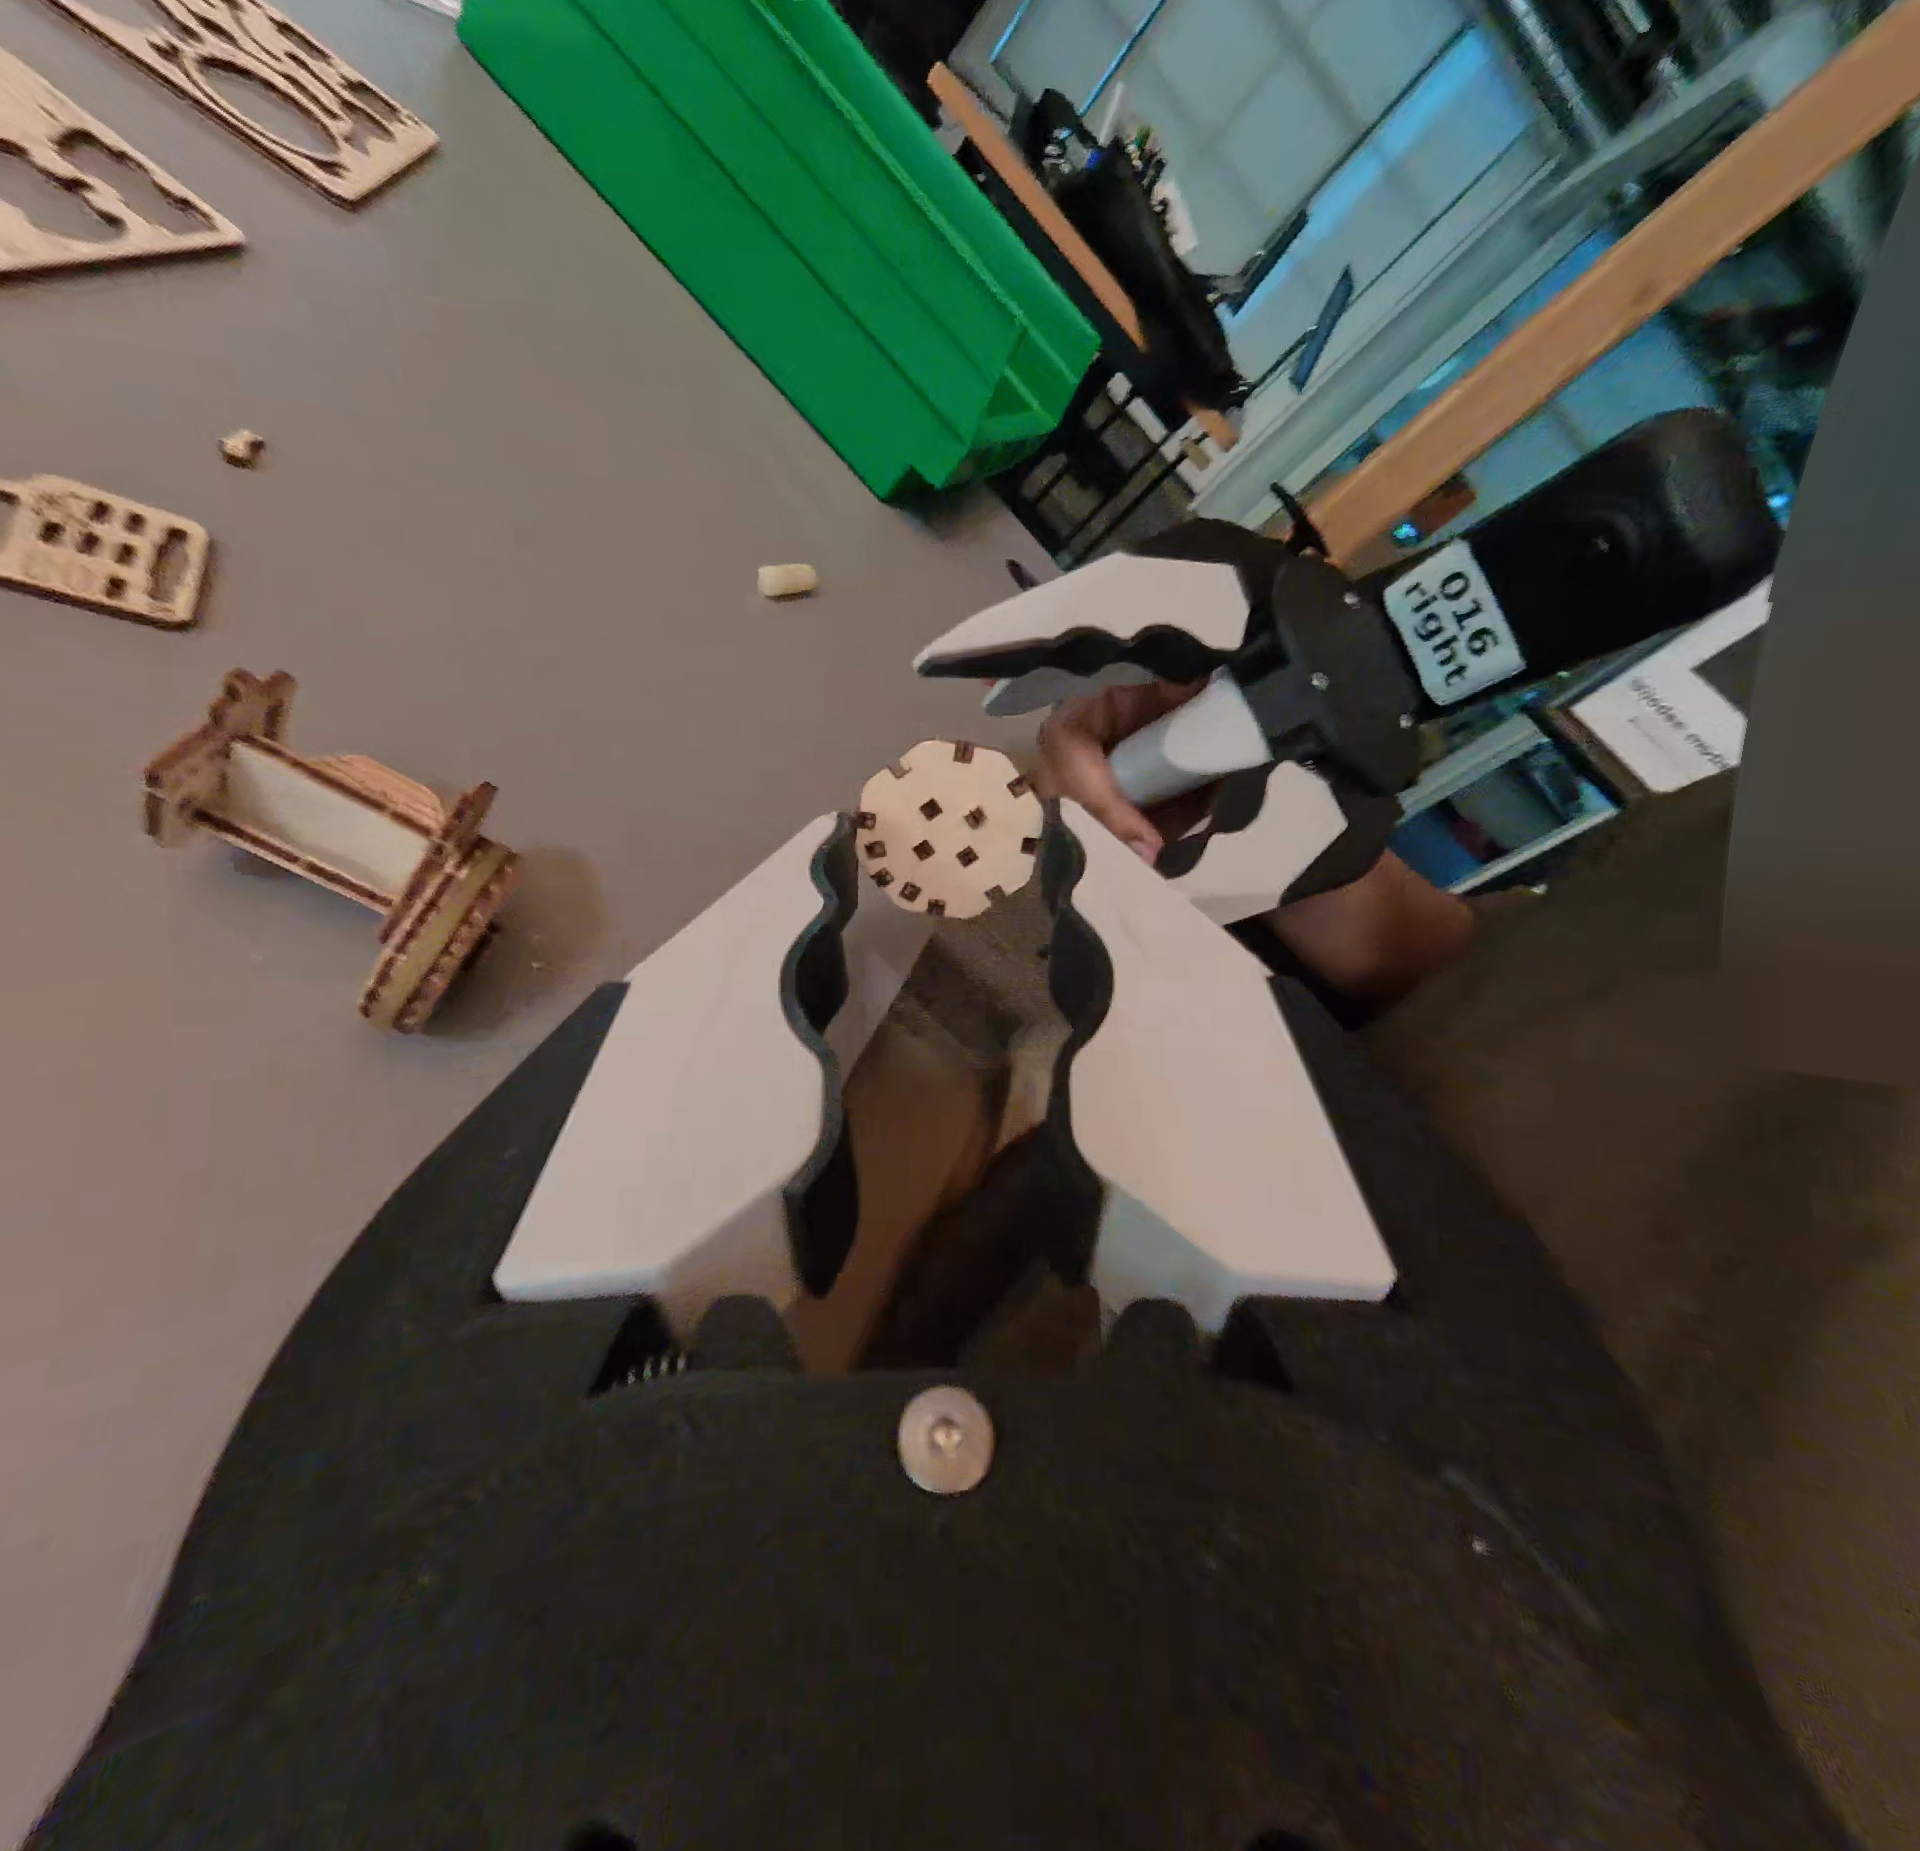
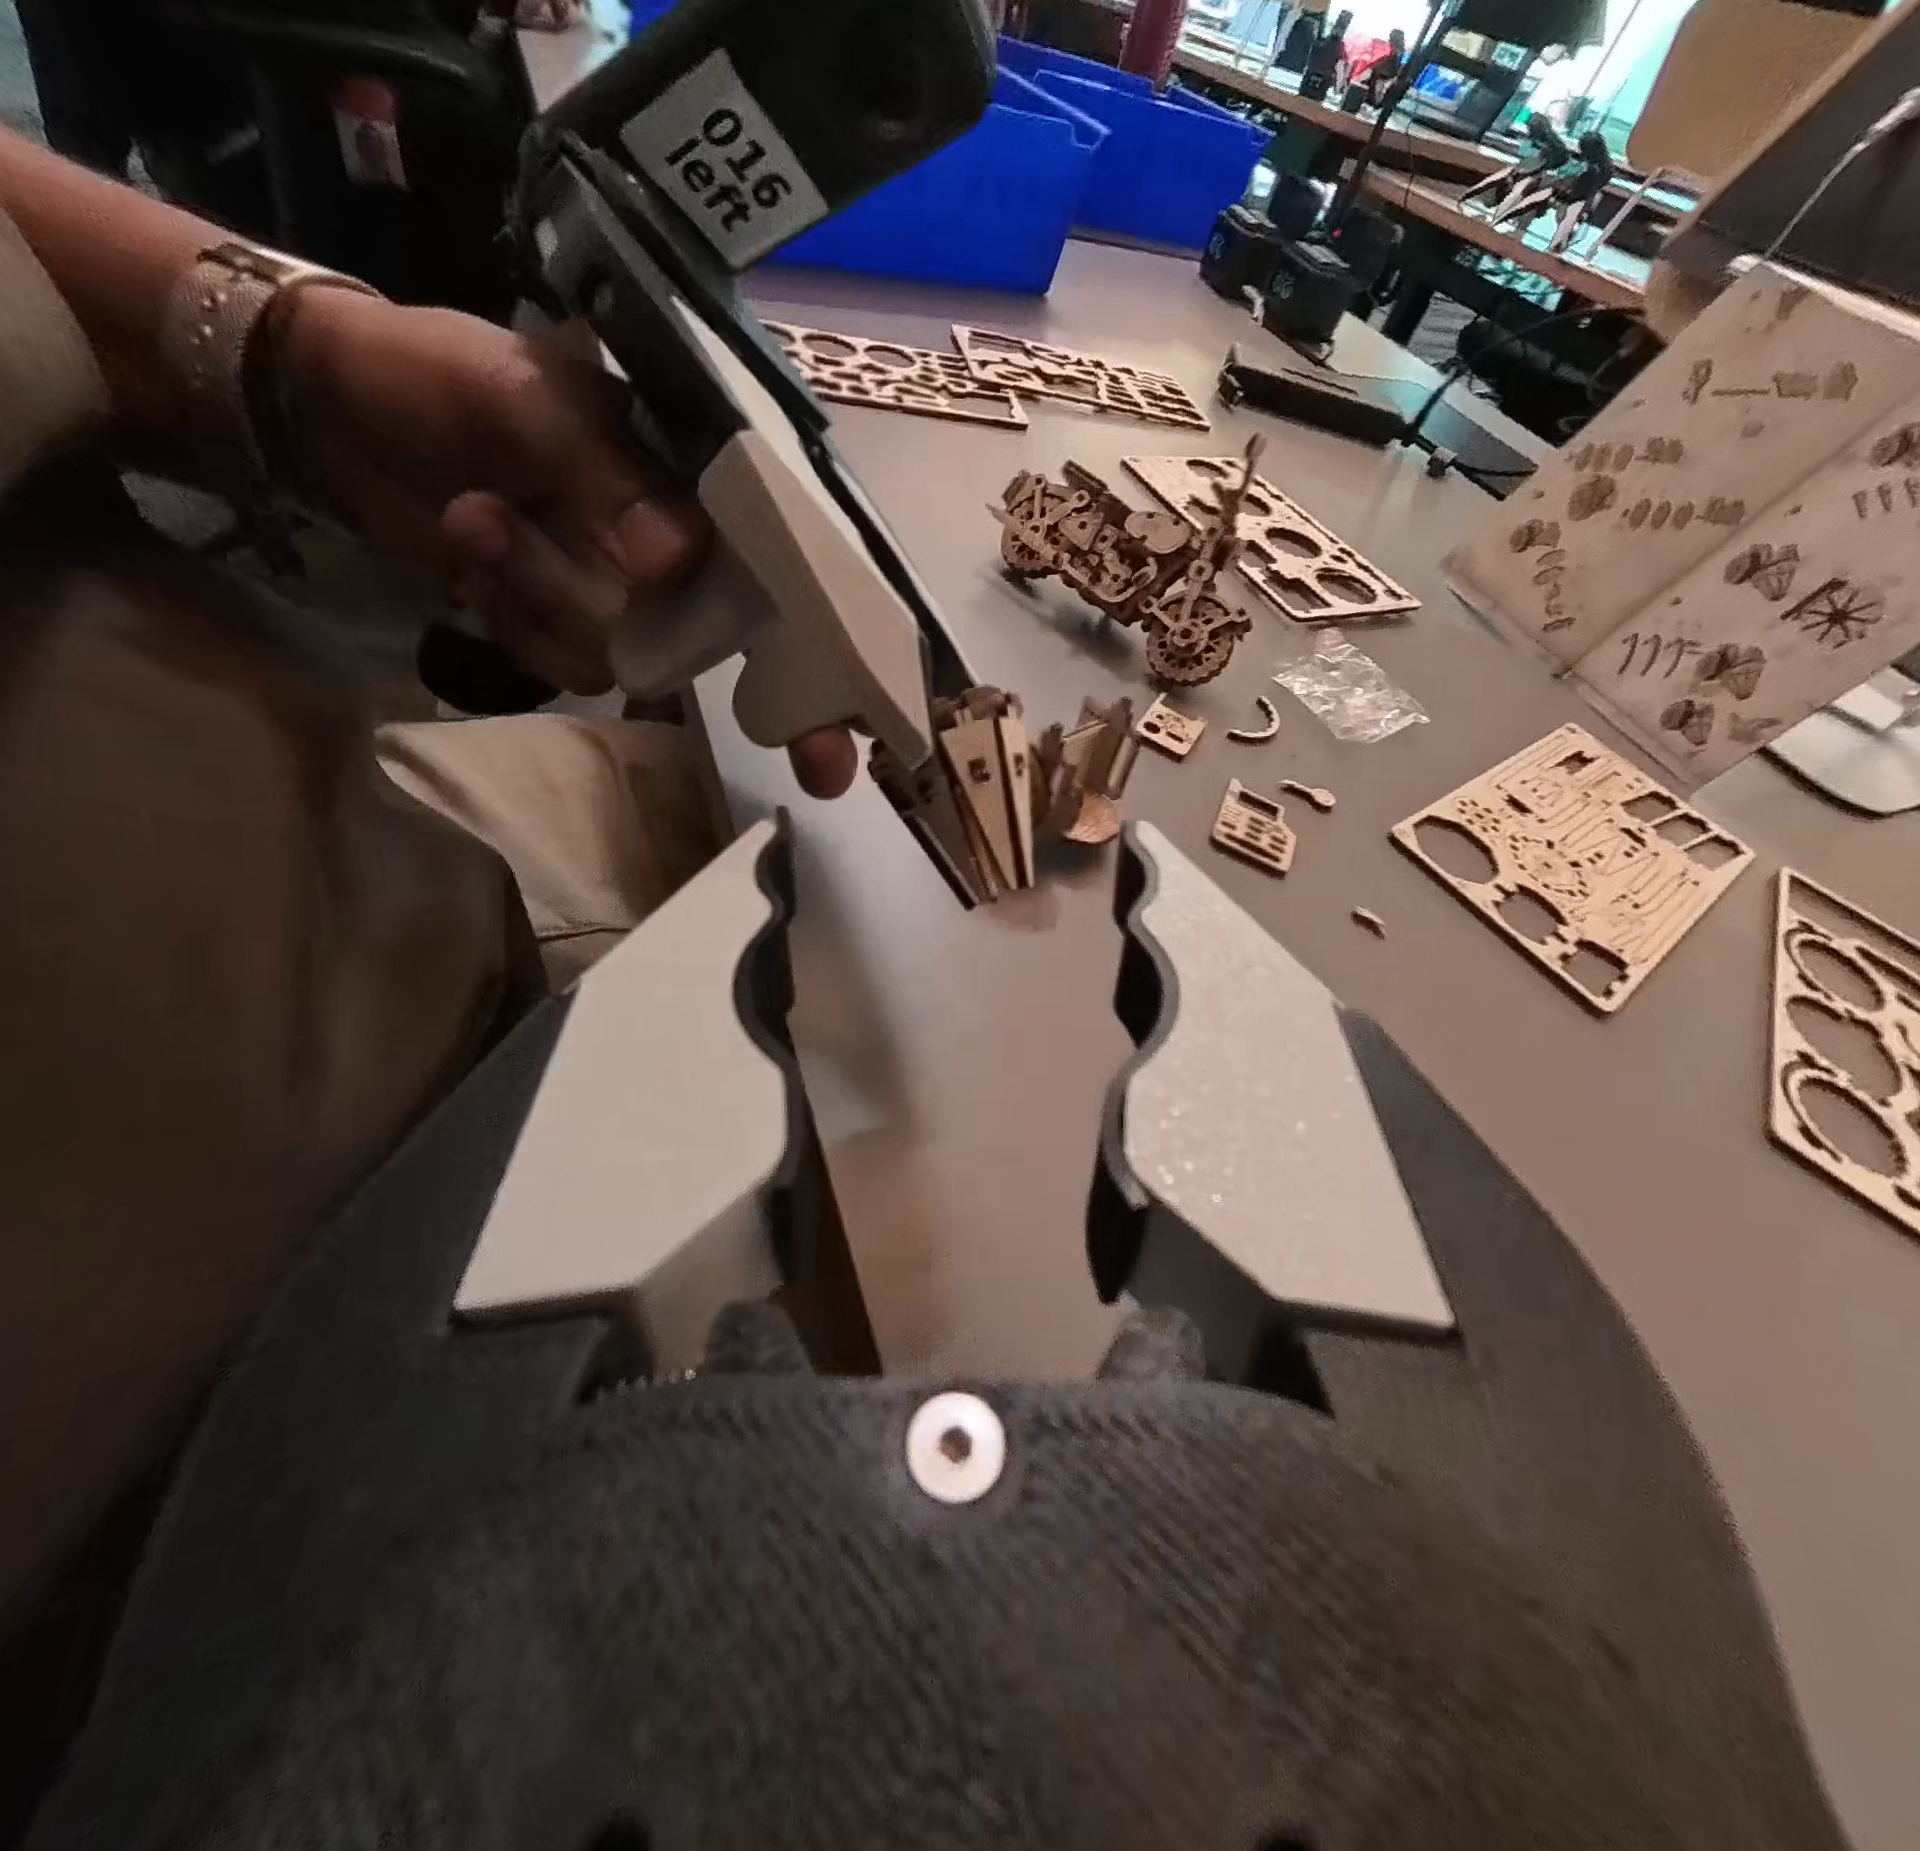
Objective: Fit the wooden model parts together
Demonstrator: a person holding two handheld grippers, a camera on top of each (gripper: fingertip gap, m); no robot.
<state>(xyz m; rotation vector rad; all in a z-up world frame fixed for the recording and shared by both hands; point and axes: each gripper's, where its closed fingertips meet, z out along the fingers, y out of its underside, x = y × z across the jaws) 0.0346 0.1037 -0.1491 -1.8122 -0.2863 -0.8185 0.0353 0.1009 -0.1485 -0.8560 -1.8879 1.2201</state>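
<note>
My left gripper (image 1: 948, 837) is shut on a ribbed wooden part (image 1: 940, 845), which I see end-on as a pale round disc with small square slots. In the right wrist view the left gripper (image 2: 961, 871) holds that ribbed part (image 2: 992, 804) just above the grey table (image 2: 1558, 1126). My right gripper (image 2: 954, 845) is open and empty, pointing at the held part from a short way off. It also shows in the left wrist view (image 1: 1049, 762), just right of the disc. A second wooden sub-assembly (image 1: 332, 845) lies on the table to the left.
A finished wooden motorcycle model (image 2: 1122, 565) stands farther back. Punched-out wooden sheets (image 2: 1569, 866) and small loose pieces (image 2: 1252, 825) lie to the right. A green bin (image 1: 769, 191) stands at the back, blue bins (image 2: 935, 201) elsewhere. An instruction booklet (image 2: 1745, 544) stands at the right. Left and right tips are no more than a few centimetres apart.
</note>
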